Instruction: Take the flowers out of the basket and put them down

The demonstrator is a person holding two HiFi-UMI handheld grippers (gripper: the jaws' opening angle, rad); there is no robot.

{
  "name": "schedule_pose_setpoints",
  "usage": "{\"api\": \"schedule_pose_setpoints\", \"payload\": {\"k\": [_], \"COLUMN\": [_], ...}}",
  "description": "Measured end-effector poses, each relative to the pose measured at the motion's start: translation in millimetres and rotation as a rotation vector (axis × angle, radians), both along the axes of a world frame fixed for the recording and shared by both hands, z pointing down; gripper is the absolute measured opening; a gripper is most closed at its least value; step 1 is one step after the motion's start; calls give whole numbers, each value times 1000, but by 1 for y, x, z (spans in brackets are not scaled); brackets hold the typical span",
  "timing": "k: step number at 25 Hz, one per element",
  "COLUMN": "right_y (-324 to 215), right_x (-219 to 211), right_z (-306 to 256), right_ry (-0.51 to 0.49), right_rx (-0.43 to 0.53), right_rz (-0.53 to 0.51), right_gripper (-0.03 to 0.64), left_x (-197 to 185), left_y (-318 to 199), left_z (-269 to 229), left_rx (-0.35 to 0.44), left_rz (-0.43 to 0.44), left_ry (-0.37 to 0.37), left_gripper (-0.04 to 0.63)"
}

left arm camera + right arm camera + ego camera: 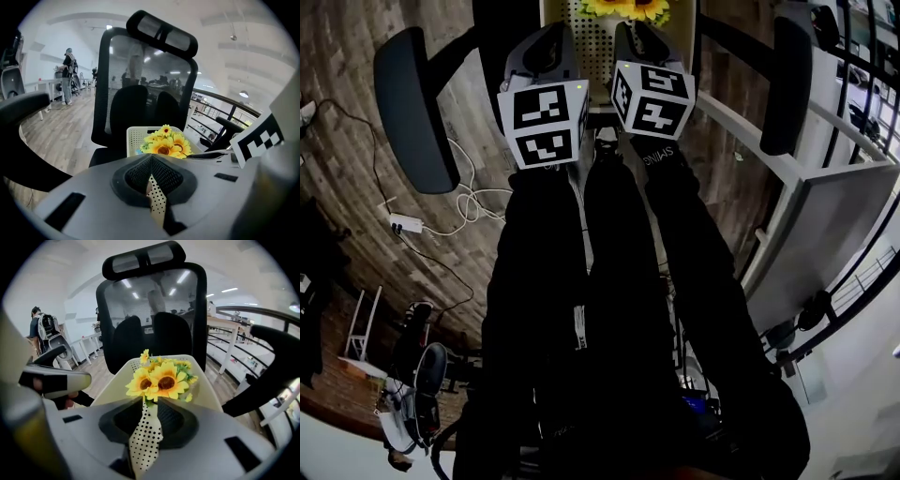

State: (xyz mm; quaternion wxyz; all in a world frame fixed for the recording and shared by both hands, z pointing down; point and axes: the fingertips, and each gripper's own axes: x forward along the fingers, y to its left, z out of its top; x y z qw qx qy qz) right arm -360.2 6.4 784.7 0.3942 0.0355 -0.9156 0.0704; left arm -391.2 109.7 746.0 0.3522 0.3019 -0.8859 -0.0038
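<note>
A bunch of yellow sunflowers (623, 7) stands in a white perforated basket (595, 42) on the seat of a black office chair (140, 93). Both grippers are held side by side just short of it. My left gripper (551, 42) points at the basket with its jaws together and nothing in them. My right gripper (636, 42) has its jaws slightly apart, and the dotted pad (145, 437) shows between them. In the right gripper view the flowers (159, 380) rise just past the jaw tips, and nothing is gripped. In the left gripper view the flowers (166, 145) sit a little further off.
Black chair armrests flank the basket at the left (417, 108) and right (787, 84). A power strip (405, 223) with cables lies on the wooden floor. A pale desk panel (825, 234) stands at the right. A person (69, 75) stands far back in the room.
</note>
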Motion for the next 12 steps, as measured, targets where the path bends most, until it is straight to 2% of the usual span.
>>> {"api": "schedule_pose_setpoints", "payload": {"k": [5, 9, 12], "right_y": [-3, -6, -13], "right_x": [-6, -12, -22], "right_z": [29, 56, 72], "right_ry": [77, 142, 130], "right_rx": [3, -13, 2], "right_rz": [9, 23, 52], "right_gripper": [194, 330, 390], "left_x": [-7, -12, -15], "left_y": [0, 2, 3], "left_z": [11, 15, 17], "left_rx": [-8, -10, -11], "left_rz": [8, 6, 4], "left_ry": [21, 25, 22], "left_gripper": [0, 2, 2]}}
